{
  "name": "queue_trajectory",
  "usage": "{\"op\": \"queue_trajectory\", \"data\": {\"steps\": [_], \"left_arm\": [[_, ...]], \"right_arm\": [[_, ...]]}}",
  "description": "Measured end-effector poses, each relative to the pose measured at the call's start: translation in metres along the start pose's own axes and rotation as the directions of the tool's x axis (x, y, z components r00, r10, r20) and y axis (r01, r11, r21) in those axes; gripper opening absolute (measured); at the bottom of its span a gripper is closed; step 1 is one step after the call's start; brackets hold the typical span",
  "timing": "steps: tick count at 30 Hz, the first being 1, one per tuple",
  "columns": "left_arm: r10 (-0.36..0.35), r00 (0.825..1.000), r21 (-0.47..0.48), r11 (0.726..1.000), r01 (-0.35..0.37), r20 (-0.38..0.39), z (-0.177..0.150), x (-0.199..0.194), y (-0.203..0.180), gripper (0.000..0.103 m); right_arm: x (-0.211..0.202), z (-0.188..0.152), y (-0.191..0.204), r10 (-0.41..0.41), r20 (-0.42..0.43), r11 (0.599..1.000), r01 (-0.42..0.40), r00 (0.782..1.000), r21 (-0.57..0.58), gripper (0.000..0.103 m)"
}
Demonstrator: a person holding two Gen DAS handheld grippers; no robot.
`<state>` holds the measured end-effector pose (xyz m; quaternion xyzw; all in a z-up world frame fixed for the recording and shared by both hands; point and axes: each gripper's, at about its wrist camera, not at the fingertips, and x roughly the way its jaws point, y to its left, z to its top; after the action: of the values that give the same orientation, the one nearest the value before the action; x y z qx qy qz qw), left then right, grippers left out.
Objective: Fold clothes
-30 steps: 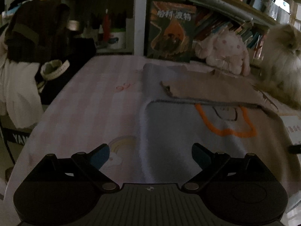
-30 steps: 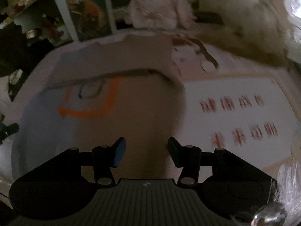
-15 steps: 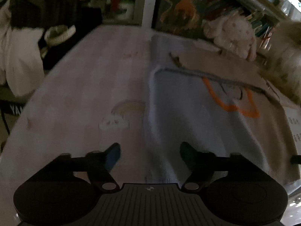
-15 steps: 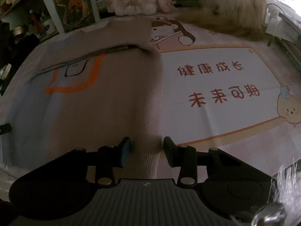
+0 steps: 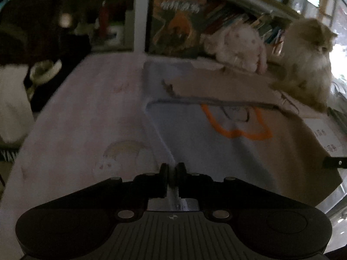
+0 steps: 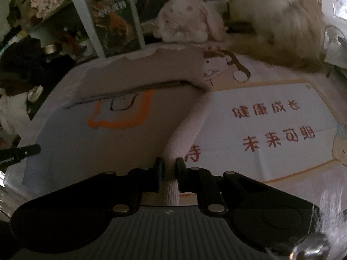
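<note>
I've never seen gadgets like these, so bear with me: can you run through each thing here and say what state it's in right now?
Left gripper: shut on the sweater's blue edge.
Right gripper: shut on the sweater's beige edge.
Sweater: flat on the table, far part folded over, near corners pinched up.
Plush rabbit: sitting by the shelf.
Printed mat: spread flat.
</note>
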<state>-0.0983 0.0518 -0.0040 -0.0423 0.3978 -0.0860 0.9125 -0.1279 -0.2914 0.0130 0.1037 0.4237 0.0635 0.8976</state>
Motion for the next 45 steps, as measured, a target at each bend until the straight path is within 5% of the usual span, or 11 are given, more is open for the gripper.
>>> {"op": "queue_trajectory", "data": {"steps": [2, 6, 8, 14, 15, 16, 18, 24, 30, 37, 45], "left_arm": [[-0.013, 1.0, -0.045, 0.999, 0.012, -0.026, -0.003, 0.004, 0.007, 0.013], [-0.066, 0.995, -0.129, 0.99, 0.057, -0.071, -0.008, 0.007, 0.021, 0.042], [-0.095, 0.991, -0.164, 0.983, 0.079, -0.093, -0.011, 0.009, 0.025, 0.048], [-0.142, 0.986, -0.219, 0.968, 0.119, -0.092, -0.015, 0.013, 0.03, 0.043], [-0.135, 0.986, -0.215, 0.97, 0.112, -0.095, -0.014, 0.014, 0.03, 0.035], [-0.128, 0.987, -0.211, 0.972, 0.105, -0.098, -0.014, 0.015, 0.029, 0.017], [-0.114, 0.99, -0.196, 0.976, 0.095, -0.086, -0.011, 0.013, 0.027, 0.005], [-0.114, 0.993, -0.115, 0.987, 0.115, 0.011, -0.001, -0.01, 0.016, 0.005], [-0.146, 0.986, -0.205, 0.971, 0.127, -0.078, -0.008, 0.005, 0.03, 0.006], [-0.172, 0.977, -0.257, 0.957, 0.135, -0.126, -0.017, 0.012, 0.039, 0.018], [-0.209, 0.973, -0.351, 0.922, 0.163, -0.098, -0.024, 0.013, 0.045, 0.018]], "right_arm": [[0.007, -0.001, -0.006, -0.008, -0.035, 0.999, 0.009, 0.999, 0.035, 0.014], [0.013, -0.006, -0.018, -0.002, -0.073, 0.994, 0.009, 0.997, 0.105, 0.021], [0.016, -0.009, -0.024, 0.014, -0.083, 0.99, -0.002, 0.996, 0.142, 0.034], [0.02, -0.013, -0.031, 0.035, -0.094, 0.981, -0.016, 0.995, 0.191, 0.034], [0.02, -0.013, -0.03, 0.033, -0.095, 0.982, -0.015, 0.995, 0.186, 0.033], [0.02, -0.012, -0.03, 0.031, -0.094, 0.984, -0.014, 0.995, 0.179, 0.023], [0.02, -0.011, -0.028, 0.026, -0.086, 0.987, -0.012, 0.996, 0.16, 0.013], [-0.007, -0.002, -0.018, 0.084, 0.059, 0.992, -0.089, 0.995, 0.095, 0.012], [0.006, -0.004, -0.029, 0.07, -0.016, 0.987, -0.067, 0.997, 0.146, 0.012], [0.017, -0.015, -0.038, 0.074, -0.071, 0.974, -0.057, 0.995, 0.221, 0.02], [0.02, -0.016, -0.041, 0.096, -0.085, 0.969, -0.074, 0.992, 0.234, 0.025]]}}
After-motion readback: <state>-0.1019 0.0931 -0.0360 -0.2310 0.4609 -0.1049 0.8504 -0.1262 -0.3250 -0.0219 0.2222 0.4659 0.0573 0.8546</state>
